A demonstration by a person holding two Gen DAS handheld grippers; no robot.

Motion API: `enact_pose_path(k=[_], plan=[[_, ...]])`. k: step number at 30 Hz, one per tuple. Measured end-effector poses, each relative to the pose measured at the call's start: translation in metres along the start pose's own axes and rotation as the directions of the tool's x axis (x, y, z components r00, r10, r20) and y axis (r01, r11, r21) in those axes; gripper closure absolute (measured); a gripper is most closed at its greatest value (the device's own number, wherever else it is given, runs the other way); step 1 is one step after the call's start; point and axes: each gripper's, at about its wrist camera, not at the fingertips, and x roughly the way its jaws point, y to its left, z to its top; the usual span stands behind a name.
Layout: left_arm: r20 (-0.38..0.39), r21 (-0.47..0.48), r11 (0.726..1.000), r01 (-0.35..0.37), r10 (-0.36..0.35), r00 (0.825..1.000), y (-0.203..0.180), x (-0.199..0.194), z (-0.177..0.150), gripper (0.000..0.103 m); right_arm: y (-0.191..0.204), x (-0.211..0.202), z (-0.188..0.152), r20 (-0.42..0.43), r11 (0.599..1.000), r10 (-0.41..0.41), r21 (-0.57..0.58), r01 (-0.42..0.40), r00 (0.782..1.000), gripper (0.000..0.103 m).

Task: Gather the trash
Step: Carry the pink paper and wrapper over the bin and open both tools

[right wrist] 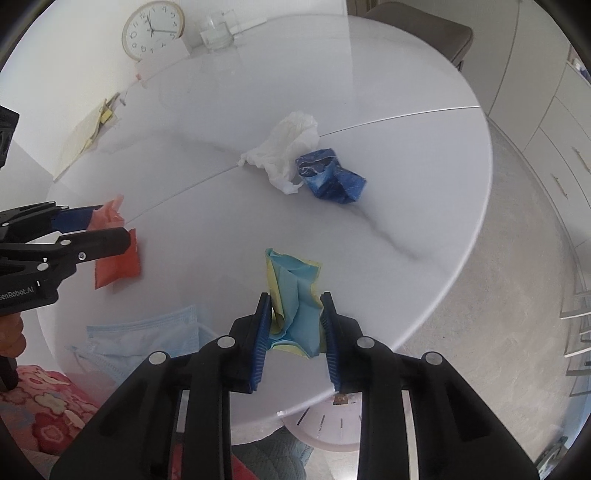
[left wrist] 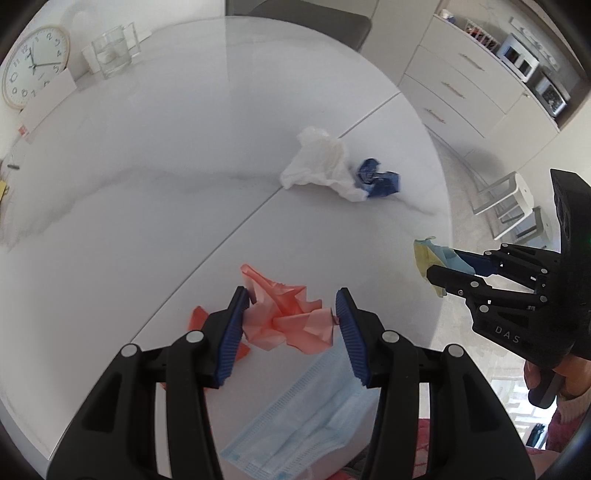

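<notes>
My left gripper (left wrist: 291, 306) is closed around a crumpled pink paper (left wrist: 291, 314) on the white round table (left wrist: 166, 166); its pads touch both sides. It also shows in the right wrist view (right wrist: 107, 225). My right gripper (right wrist: 295, 306) is shut on a folded blue and yellow paper (right wrist: 295, 291), seen in the left wrist view (left wrist: 430, 254) near the table's right edge. A light blue face mask (left wrist: 306, 413) lies near the front edge. A crumpled white tissue (left wrist: 321, 162) and a crumpled dark blue wrapper (left wrist: 380, 181) lie in the middle.
A wall clock (left wrist: 33, 62) and a glass container (left wrist: 110, 51) stand at the table's far left. Yellow papers (right wrist: 88, 129) lie at its left edge. A dark chair (left wrist: 310, 18) stands behind. White drawers (left wrist: 454, 81) and stools (left wrist: 509, 203) are at the right.
</notes>
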Motion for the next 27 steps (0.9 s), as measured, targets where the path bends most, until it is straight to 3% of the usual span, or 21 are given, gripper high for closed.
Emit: enact_pose_path(k=[15, 24, 27], plan=[[0.001, 0.175, 0.980, 0.096, -0.098, 0.995, -0.124, -0.006, -0.025, 0.055, -0.052, -0.077, -0.083, 0.062, 0.989, -0.069, 0.133, 0.061, 0.996, 0.076], [-0.040, 0.213, 0.967, 0.142, -0.137, 0.990, -0.181, 0.005, -0.042, 0.054, -0.085, -0.103, -0.121, 0.073, 0.982, -0.093, 0.171, 0.079, 0.993, 0.076], [-0.070, 0.226, 0.965, 0.132, -0.119, 0.990, -0.195, 0.011, -0.048, 0.034, -0.091, -0.107, -0.127, 0.078, 0.982, -0.089, 0.175, 0.074, 0.993, 0.076]])
